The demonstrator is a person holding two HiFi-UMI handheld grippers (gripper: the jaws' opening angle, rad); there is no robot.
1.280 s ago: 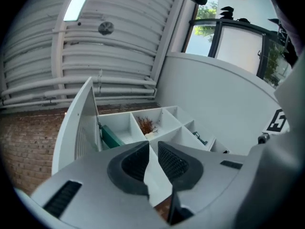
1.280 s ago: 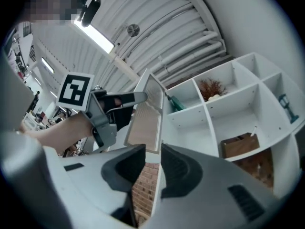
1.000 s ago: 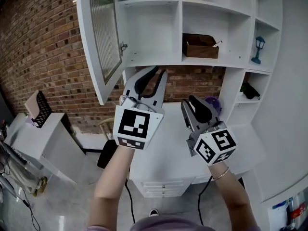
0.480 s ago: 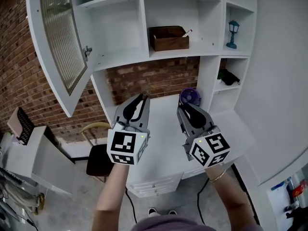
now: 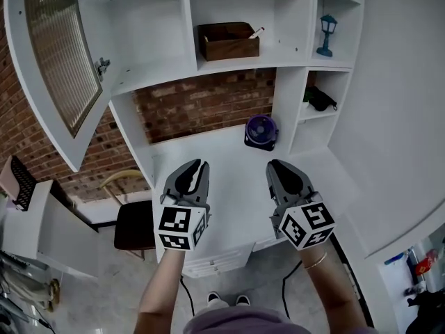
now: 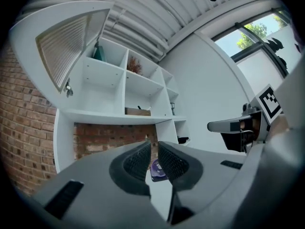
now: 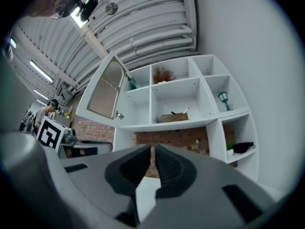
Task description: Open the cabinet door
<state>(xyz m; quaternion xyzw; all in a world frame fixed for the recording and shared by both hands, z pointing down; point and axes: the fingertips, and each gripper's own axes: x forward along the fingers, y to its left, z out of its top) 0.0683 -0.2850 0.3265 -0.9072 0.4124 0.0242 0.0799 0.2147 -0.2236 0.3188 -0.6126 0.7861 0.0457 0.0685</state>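
Note:
The white cabinet door [image 5: 52, 68] with ribbed glass stands swung open at the upper left, its latch by the shelf edge. It also shows as the cabinet door [image 6: 66, 46] in the left gripper view and the cabinet door [image 7: 107, 92] in the right gripper view. My left gripper [image 5: 197, 167] hovers low over the white desk [image 5: 229, 152], far below the door, its pads a narrow gap apart with nothing between. My right gripper [image 5: 279, 167] hangs beside it; its jaws have just been closing on nothing and are nearly together. Both the left gripper [image 6: 154, 154] and the right gripper [image 7: 153, 159] point at the shelves.
A wooden box [image 5: 228, 40] sits in the middle shelf bay, a small blue lantern [image 5: 327, 33] in the right bay, a dark object [image 5: 318, 99] below it. A purple fan [image 5: 262, 132] stands on the desk's back. A chair [image 5: 132, 221] is left of the desk.
Both grippers have dropped from near the cabinet to low over the desk. The right jaws have narrowed. The door stays open.

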